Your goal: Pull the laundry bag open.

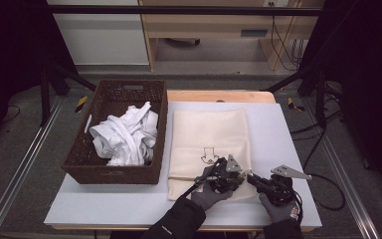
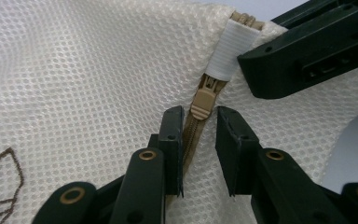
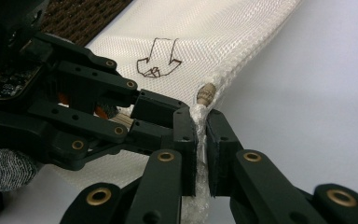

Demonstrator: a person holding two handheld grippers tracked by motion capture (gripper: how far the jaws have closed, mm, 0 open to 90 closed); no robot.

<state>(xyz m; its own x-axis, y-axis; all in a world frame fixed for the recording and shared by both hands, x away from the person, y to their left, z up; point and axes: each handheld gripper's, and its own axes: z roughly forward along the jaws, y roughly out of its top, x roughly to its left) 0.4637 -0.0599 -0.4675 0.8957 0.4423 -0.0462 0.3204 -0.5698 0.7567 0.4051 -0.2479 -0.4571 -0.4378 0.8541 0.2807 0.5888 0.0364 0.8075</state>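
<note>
Cream mesh laundry bag with tan zipper [image 1: 209, 142] lies flat on the pale table [image 1: 129, 206], beside the brown wicker basket [image 1: 87, 167]. Tan zipper pull [image 2: 202, 101] sits just ahead of the left gripper [image 2: 199, 122], jaws apart, not pinching it. Right gripper [image 3: 202, 127] clamped on the bag corner. Risk: left jaws miss the small pull, or mesh snags the slider. Both hands low, near edge

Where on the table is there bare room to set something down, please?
The pale grey tabletop is bare along the near edge, from below the brown wicker basket to the cream mesh laundry bag, and in the strip right of the bag. It is crowded at the bag's near end, where the left hand-held gripper and right hand-held gripper work.
</note>
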